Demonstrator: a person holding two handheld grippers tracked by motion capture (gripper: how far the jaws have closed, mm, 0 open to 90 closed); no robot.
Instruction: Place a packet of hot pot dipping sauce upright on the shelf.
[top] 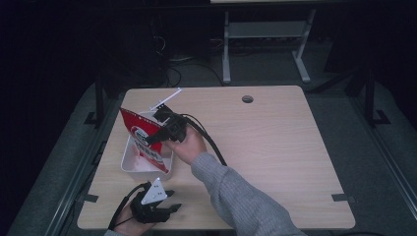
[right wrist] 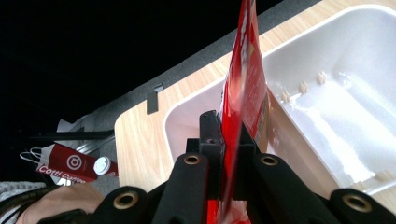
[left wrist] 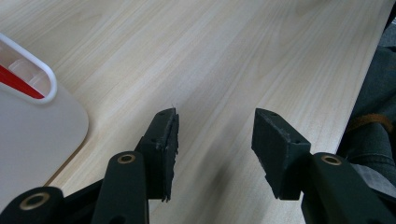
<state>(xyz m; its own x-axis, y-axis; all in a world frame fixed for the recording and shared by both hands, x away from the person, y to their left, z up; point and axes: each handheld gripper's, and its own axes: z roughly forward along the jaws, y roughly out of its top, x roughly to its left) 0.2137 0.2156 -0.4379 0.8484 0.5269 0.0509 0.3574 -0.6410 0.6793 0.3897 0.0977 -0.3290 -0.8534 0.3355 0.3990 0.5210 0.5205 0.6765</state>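
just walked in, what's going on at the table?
A person is working with a claw in each hand. The right claw is shut on a red packet, holding it edge-up over a white bin near the table's left edge; something white lies in the bin. The left claw rests open on the bare tabletop near the front edge, holding nothing.

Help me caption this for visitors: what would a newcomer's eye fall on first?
The red packet, pinched upright by the right hand-held gripper over the white bin at the table's left. Nearer the front edge, the left hand-held gripper rests with jaws apart on the pale wooden table.
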